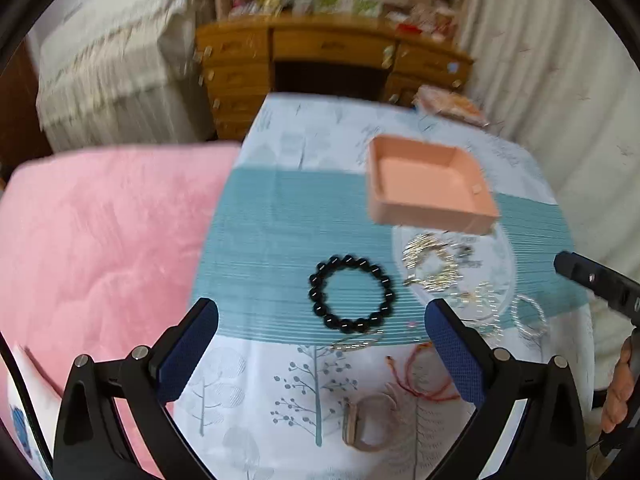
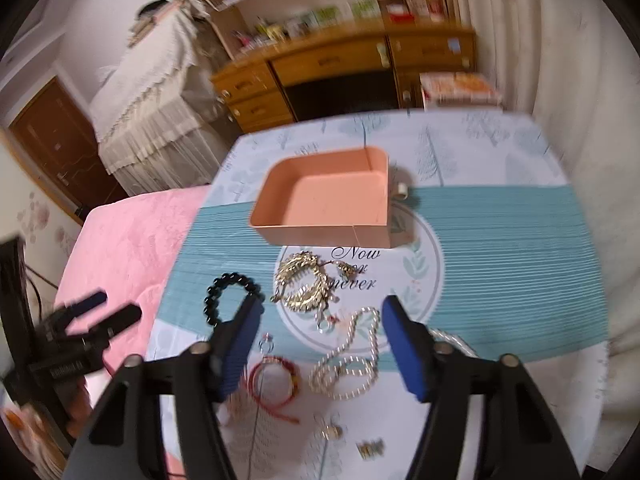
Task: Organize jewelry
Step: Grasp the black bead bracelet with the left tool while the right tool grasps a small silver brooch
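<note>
Gold, pearl and black: the jewelry lies loose on the tablecloth (image 2: 500,240), none of it in the peach tray (image 2: 324,200) that sits beyond my right gripper (image 2: 320,344). That gripper's jaws stand apart with nothing between the pads; the pearl necklace (image 2: 348,360) lies on the cloth below the gap, the gold chain pile (image 2: 304,284) just past the fingertips, and the red cord bracelet (image 2: 276,380) beside the left finger. The black bead bracelet (image 2: 228,292) is partly hidden behind that same finger.

My left gripper (image 1: 320,344) is also released, jaws wide and holding nothing; the black bead bracelet (image 1: 350,294) lies just ahead of the gap. A watch-like band (image 1: 368,424) sits between the fingers, closer to me. The tray (image 1: 430,184) is farther out to the right.

The cloth is white with tree prints, crossed by a teal striped band and a round emblem. A pink blanket (image 1: 104,248) lies left of the table. Beyond it stand a wooden desk (image 2: 340,68) with cluttered shelves, a lace-covered piece of furniture (image 2: 148,112) and a brown door (image 2: 52,140). Both views are blurred.
</note>
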`<state>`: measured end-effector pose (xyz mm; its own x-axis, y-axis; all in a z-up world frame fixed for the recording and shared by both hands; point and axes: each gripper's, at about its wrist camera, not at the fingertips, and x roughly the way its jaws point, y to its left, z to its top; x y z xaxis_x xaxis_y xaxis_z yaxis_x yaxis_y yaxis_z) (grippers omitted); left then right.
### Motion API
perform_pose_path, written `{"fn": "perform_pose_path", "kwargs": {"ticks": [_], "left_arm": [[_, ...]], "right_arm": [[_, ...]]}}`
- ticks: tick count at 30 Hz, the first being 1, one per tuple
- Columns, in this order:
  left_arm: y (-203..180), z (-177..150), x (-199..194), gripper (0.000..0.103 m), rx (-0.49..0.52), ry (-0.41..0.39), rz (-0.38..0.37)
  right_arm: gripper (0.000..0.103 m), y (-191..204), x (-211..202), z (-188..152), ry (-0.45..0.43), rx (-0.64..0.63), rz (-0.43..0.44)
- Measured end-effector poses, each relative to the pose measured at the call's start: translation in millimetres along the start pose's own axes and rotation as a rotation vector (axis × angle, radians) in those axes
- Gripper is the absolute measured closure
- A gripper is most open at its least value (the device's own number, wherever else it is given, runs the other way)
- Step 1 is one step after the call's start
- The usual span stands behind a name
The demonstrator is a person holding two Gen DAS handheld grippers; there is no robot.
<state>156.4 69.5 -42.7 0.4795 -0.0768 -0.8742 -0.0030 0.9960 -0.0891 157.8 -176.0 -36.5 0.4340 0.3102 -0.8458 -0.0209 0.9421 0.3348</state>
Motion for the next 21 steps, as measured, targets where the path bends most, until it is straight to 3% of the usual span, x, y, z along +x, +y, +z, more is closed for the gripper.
{"fn": "perform_pose_path", "kwargs": {"ticks": [2, 5, 9, 11, 19, 21], "left_arm": [[9, 1, 23, 0.001, -0.045, 0.050, -0.009], [16, -2, 50, 0.004, -0.076, 0.078, 0.011], [22, -2, 78, 0.004, -0.097, 0.111, 0.056], [25, 0, 88, 0.006, -0.114, 0.127, 0.038], [17, 5, 114, 0.029, -0.096, 0.187, 0.000], [12, 4, 119, 0.033, -0.083, 0.203, -0.013]], "right_arm": [[0.061, -9, 31, 10, 0.068, 0.055, -0.013], [0.070, -22, 73, 16, 0.157, 0.138, -0.015], [0.071, -24, 95, 15, 0.177, 0.182, -0.023], [0.071, -19, 100, 18, 0.171, 0.186, -0.034], [0.072, -12, 120, 27, 0.205, 0.179, -0.113], [0.079, -12, 124, 26, 0.216, 0.174, -0.123]]}}
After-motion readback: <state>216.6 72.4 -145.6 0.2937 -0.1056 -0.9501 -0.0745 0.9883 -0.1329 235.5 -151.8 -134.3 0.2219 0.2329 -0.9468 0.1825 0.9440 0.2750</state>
